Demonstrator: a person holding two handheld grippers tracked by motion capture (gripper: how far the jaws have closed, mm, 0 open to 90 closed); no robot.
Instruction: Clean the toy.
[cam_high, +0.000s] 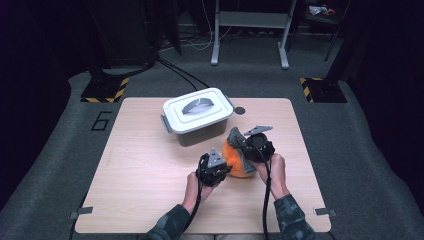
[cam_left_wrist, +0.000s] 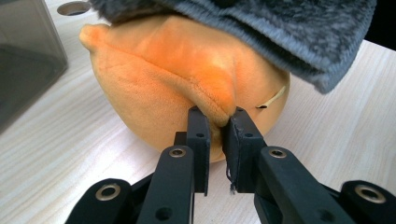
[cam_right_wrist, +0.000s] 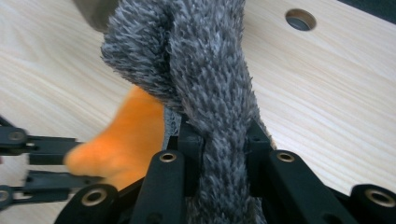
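An orange plush toy (cam_high: 239, 164) with a grey fuzzy piece (cam_high: 235, 136) on top sits on the wooden table (cam_high: 145, 165), right of centre. My left gripper (cam_left_wrist: 218, 116) is shut on a fold of the orange plush (cam_left_wrist: 154, 79), low on the side facing me. From the high view that left gripper (cam_high: 220, 170) touches the toy's left side. My right gripper (cam_right_wrist: 223, 135) is shut on the grey fuzzy piece (cam_right_wrist: 205, 70), with orange plush (cam_right_wrist: 135, 130) showing beside it. Seen from above, the right gripper (cam_high: 255, 146) is at the toy's upper right.
A white lidded box (cam_high: 198, 114) with a grey handle stands behind the toy; its dark wall (cam_left_wrist: 23, 60) is close on the left in the left gripper view. A round hole (cam_high: 240, 110) in the table lies just right of the box.
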